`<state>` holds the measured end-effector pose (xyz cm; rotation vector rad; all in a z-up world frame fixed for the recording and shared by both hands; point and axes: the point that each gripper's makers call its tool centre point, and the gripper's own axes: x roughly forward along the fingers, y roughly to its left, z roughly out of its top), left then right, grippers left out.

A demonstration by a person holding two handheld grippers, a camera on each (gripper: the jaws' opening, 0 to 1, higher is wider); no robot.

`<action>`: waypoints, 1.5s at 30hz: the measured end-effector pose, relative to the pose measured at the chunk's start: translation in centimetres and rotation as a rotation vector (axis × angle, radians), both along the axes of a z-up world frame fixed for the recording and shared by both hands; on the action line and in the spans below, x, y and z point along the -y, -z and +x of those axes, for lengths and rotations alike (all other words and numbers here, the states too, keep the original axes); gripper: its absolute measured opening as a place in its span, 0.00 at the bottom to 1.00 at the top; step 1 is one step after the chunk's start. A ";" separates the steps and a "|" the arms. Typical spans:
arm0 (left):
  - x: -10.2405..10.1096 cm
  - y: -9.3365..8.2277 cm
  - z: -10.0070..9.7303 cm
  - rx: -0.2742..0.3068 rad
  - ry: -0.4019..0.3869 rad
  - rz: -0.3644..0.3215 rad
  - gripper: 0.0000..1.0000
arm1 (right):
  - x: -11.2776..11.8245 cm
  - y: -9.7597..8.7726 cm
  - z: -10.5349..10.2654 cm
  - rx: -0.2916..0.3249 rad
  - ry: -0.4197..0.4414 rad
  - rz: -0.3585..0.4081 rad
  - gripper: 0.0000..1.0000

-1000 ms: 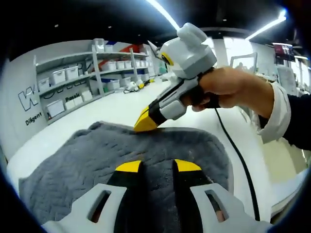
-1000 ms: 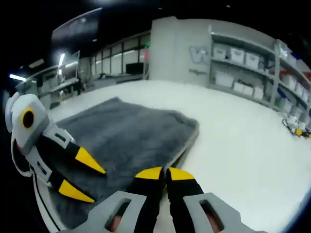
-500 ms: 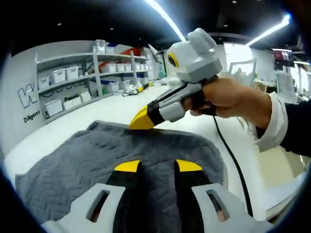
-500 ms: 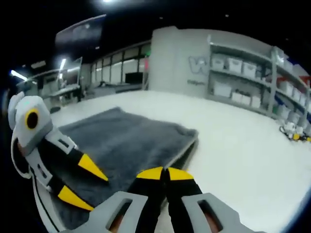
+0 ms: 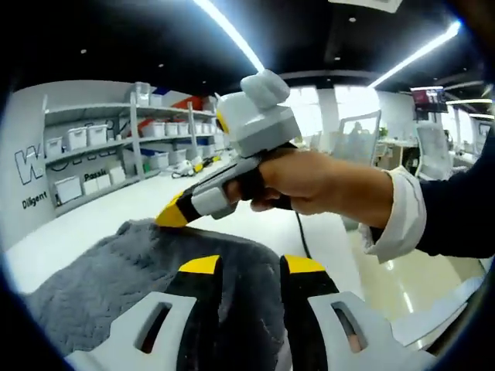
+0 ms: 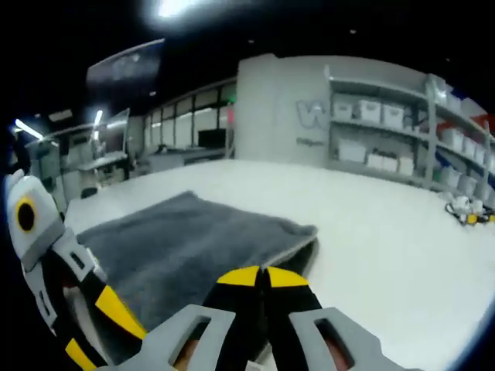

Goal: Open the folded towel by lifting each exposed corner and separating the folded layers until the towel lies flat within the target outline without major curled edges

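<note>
Both grippers at the near edge of a grey towel that is only partly opened.

On the left, the left gripper (image 5: 249, 264) sits low over the towel (image 5: 116, 278), its yellow-tipped jaws spread with grey pile showing between them and nothing pinched. Further right, a hand (image 5: 317, 182) holds the right gripper (image 5: 172, 216), whose tips look pressed together at the towel's raised edge; whether cloth is caught between them I cannot tell. In the right gripper view the towel (image 6: 186, 243) lies on the white table (image 6: 387, 255), its far corner doubled, one layer over another. I'd judge the unfolding is barely started: the layers need separating and flattening, and I see no target outline.
</note>
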<state>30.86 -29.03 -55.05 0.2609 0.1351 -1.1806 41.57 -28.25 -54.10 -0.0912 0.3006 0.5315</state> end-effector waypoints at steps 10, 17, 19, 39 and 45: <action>0.0 -0.2 -0.9 0.148 0.005 0.031 0.28 | -0.7 -0.8 0.8 0.001 -0.002 0.048 0.00; 0.2 -0.6 -1.1 0.282 -0.001 0.081 0.27 | -1.3 -0.8 1.2 -0.001 -0.008 0.050 0.00; 0.3 -0.5 -1.2 0.306 0.008 0.094 0.26 | -1.6 -0.8 1.3 -0.008 -0.011 0.059 0.00; 0.7 2.7 -0.7 0.188 0.015 0.190 0.12 | -0.3 1.8 5.7 -0.092 -0.038 0.023 0.00; 0.6 3.9 -0.8 0.113 0.023 0.209 0.18 | -0.2 2.5 5.4 -0.101 -0.033 0.010 0.00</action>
